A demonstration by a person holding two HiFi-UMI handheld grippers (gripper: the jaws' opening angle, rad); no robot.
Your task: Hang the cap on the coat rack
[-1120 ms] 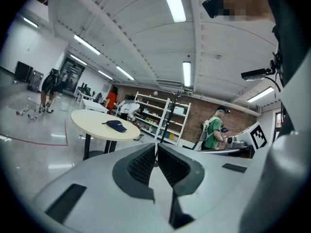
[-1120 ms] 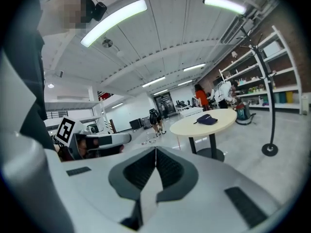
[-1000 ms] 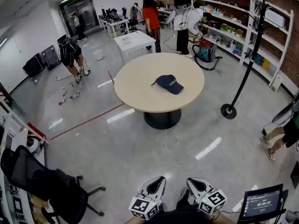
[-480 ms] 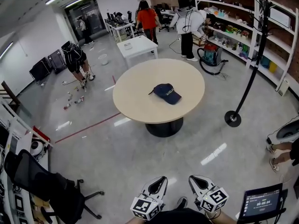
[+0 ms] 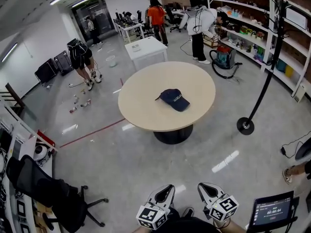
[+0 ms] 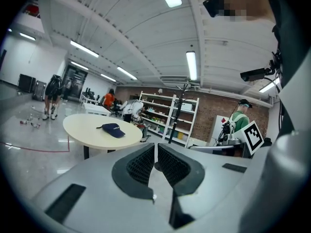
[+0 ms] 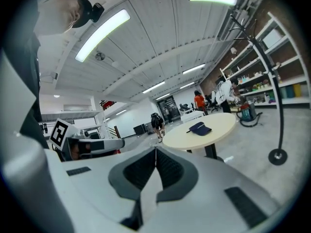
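A dark blue cap (image 5: 174,99) lies near the middle of a round beige table (image 5: 146,111); it also shows small in the left gripper view as the cap (image 6: 112,129) and in the right gripper view as the cap (image 7: 199,127). A black coat rack (image 5: 265,76) stands on the floor right of the table, its pole also seen as the coat rack (image 7: 269,89). My left gripper (image 5: 165,191) and right gripper (image 5: 204,189) sit at the bottom edge, well short of the table. Both are shut and hold nothing.
A black office chair (image 5: 46,195) stands at the lower left. A tablet on a stand (image 5: 273,211) is at the lower right. Shelves (image 5: 252,28) line the right wall. Several people stand beyond the table near a small white table (image 5: 146,50).
The table, cap and coat rack have drawn slightly nearer and shifted in the head view as I walk forward. Both grippers stay shut at the bottom edge.
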